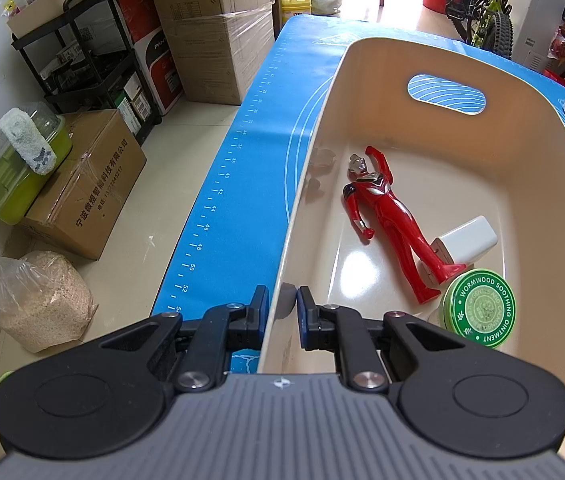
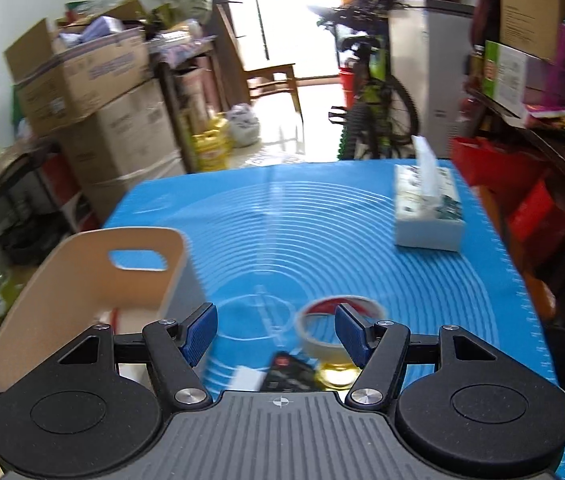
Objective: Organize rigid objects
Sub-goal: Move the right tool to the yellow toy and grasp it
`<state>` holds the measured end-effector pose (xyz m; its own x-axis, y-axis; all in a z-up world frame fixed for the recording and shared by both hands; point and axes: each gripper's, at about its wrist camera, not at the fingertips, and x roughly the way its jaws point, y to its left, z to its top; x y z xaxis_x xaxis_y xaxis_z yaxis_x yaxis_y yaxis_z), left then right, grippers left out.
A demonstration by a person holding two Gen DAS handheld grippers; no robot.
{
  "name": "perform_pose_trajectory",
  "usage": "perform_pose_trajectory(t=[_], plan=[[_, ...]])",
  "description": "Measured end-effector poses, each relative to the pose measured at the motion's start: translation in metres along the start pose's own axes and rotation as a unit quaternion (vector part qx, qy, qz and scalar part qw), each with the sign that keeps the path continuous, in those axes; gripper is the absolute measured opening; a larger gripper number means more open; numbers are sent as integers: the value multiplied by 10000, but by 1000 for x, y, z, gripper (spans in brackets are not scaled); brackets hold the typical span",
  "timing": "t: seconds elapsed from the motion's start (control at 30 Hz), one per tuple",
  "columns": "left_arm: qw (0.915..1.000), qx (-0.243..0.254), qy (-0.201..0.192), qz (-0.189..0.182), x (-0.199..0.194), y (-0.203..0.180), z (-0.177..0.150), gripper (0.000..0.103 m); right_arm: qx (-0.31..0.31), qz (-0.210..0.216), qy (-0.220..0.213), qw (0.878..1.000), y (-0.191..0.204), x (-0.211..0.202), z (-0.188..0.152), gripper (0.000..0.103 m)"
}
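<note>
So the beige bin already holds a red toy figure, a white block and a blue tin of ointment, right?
Nearly. The tin is green, not blue, as the left wrist view shows. The red toy figure and white block do lie in the beige bin.

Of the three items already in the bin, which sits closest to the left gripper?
The green ointment tin, at the bin's near end, just right of the left gripper. The red figure and white charger block lie farther in.
</note>
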<state>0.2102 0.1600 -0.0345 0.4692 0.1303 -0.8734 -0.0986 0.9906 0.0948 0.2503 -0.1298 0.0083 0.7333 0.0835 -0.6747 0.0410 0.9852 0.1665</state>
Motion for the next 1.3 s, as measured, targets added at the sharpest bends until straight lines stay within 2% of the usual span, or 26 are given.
perform_pose_trajectory(t=[0.17, 0.37, 0.53, 0.7, 0.9, 1.1, 1.17, 1.3], plan=[[10000, 1, 0, 2, 0, 0, 0, 18, 76, -247, 153, 9995, -15, 14, -8, 72], [10000, 0, 1, 1, 0, 0, 0, 18, -224, -554, 538, 9968, -17, 37, -25, 72], [10000, -16, 3, -8, 0, 1, 0, 18, -98, -657, 887, 9938, -20, 52, -34, 72], [10000, -22, 4, -13, 0, 1, 0, 18, -225, -795, 1168, 9897, -21, 70, -43, 70], [10000, -21, 5, -15, 0, 1, -1, 19, -395, -920, 1312, 9863, -22, 85, -50, 65], [10000, -17, 5, -12, 0, 1, -1, 19, -297, -820, 1462, 9854, -27, 94, -54, 61], [10000, -14, 13, -10, 0, 0, -1, 19, -383, -810, 1444, 9854, -23, 94, -54, 53], [10000, -13, 12, -12, 0, 0, -1, 19, -450, -741, 1457, 9855, -19, 93, -54, 45]])
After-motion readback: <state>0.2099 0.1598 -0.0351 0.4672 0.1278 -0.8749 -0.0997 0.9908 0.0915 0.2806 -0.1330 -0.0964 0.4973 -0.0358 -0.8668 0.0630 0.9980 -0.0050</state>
